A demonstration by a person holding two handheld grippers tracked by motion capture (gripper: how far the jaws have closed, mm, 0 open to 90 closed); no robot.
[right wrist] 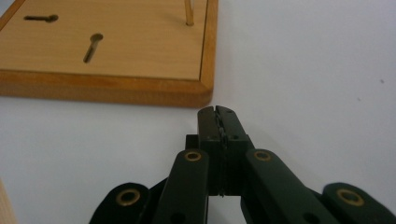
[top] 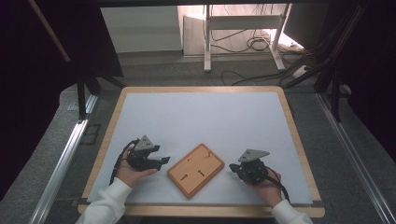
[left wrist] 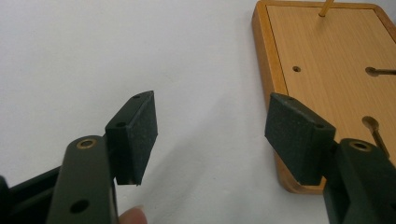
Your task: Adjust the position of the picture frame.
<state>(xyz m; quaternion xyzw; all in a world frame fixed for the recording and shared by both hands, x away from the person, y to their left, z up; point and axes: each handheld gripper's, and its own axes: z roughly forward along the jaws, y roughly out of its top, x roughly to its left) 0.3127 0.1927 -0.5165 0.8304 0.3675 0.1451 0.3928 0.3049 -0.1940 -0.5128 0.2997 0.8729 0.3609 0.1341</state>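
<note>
At the lower left of the high view we hold the left gripper (top: 163, 162) with its jaws spread wide and nothing between them; at the lower right, the right gripper (top: 232, 169) has its jaws pressed together, empty. Between them, low in the frame's centre, the wooden board (top: 196, 169) lies flat on the white worktop (top: 201, 121), touching neither gripper, a thin peg (right wrist: 188, 11) standing upright from it
</note>
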